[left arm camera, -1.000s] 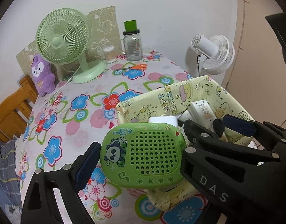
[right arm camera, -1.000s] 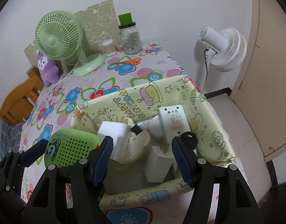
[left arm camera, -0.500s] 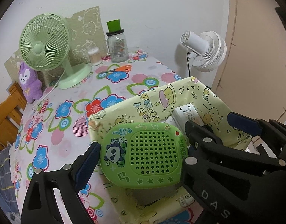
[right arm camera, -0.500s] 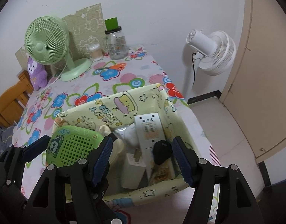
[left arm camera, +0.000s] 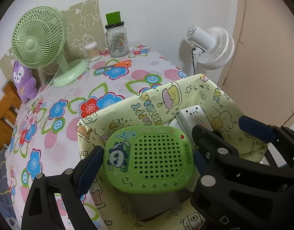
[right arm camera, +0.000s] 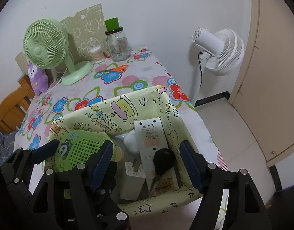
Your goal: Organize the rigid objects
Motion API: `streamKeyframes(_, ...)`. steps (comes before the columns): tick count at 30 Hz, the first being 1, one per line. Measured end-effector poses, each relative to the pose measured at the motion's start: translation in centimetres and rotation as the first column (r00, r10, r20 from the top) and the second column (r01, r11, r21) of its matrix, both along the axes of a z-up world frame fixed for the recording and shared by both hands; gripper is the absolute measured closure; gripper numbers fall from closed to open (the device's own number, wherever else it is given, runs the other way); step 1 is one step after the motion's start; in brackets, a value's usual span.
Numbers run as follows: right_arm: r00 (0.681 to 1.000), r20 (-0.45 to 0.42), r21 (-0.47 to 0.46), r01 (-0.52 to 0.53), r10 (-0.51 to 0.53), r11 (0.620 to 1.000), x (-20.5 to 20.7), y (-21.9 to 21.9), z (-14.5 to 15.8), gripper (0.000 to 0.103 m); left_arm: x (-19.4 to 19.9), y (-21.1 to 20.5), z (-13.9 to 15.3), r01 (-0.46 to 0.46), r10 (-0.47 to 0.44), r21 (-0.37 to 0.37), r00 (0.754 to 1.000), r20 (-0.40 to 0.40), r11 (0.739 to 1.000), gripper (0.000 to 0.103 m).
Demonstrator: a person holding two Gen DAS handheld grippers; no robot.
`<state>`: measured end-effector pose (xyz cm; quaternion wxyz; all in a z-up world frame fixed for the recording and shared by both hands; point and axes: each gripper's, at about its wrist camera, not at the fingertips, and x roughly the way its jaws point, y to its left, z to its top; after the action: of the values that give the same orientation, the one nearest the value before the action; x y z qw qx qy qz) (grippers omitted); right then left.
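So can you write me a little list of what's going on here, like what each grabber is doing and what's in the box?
left gripper: jaws shut on the green panda speaker, holding it over the box
right gripper: jaws open and just been opening, nothing pressed between them, over the box
box: yellow cartoon print, on the flowered table
in the box: white power strip, black key, white charger
back of the table: green fan, glass jar, orange scissors, purple plush
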<state>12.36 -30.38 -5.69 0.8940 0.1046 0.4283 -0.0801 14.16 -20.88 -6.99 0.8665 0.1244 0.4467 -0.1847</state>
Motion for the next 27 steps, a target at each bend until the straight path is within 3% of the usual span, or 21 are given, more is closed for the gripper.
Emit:
streamKeyframes(12,1.000,-0.009,0.000,-0.015,0.015,1.000,-1.3,0.0,0.2,0.028,-0.8,-0.3,-0.1,0.044,-0.043,0.035,0.999,-0.018,0.998,0.004)
streamKeyframes(27,1.000,0.011,-0.009,0.000,0.001,1.000,-3.5,0.3,0.8,0.026,-2.5,0.0,0.6,0.056,-0.057,0.046,0.998,0.014,0.997,0.003)
